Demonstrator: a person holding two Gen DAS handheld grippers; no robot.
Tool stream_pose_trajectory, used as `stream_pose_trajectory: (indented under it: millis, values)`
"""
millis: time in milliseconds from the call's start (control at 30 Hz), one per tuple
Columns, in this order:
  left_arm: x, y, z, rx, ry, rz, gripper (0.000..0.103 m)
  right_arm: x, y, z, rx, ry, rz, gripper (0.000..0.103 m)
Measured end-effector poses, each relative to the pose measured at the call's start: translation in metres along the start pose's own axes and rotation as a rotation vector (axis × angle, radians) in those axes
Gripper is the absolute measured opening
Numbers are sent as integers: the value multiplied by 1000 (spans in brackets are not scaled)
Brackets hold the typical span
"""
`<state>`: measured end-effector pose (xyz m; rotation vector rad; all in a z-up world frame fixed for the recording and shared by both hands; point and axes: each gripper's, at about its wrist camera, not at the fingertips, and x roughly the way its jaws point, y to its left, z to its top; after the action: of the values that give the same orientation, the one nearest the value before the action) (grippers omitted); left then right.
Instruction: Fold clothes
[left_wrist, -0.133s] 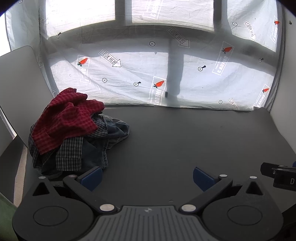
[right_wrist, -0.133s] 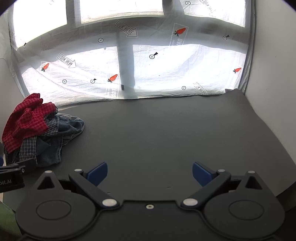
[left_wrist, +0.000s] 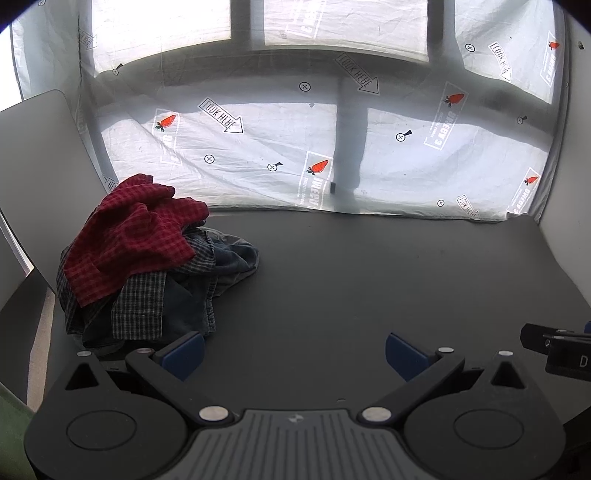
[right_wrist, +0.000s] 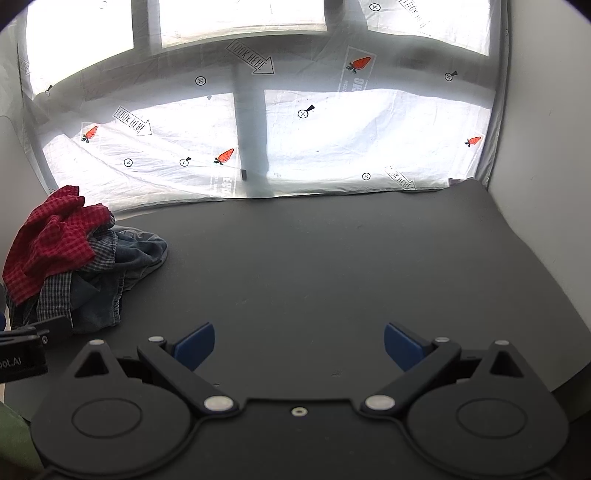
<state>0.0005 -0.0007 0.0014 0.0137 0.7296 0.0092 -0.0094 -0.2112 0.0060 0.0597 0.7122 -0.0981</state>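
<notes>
A heap of clothes lies at the left of the dark table (left_wrist: 369, 280): a red checked shirt (left_wrist: 129, 236) on top, a dark plaid garment (left_wrist: 140, 306) and blue denim (left_wrist: 225, 262) under it. My left gripper (left_wrist: 293, 354) hangs open just right of the heap's near edge, with nothing between its blue pads (left_wrist: 184, 352). In the right wrist view the same heap, red shirt (right_wrist: 51, 240) uppermost, sits far left. My right gripper (right_wrist: 298, 345) stands open over bare table (right_wrist: 332, 266), well right of the clothes.
A white plastic sheet (left_wrist: 258, 147) with carrot prints and arrows hangs behind the table. Grey walls (right_wrist: 546, 129) close the right side; a grey board (left_wrist: 37, 166) leans at the left. The right gripper's body (left_wrist: 561, 347) shows at the left view's right edge.
</notes>
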Motion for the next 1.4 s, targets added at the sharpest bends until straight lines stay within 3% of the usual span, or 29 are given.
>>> stream_pose_trajectory:
  millis: [1300,1400]
  values:
    - [-10,-19,-21,15,-11,5,103,2,-8,4,6,-16,1,101]
    - [1,-6,-7,8,-1,2,103,2,-8,4,7,-19,0,101]
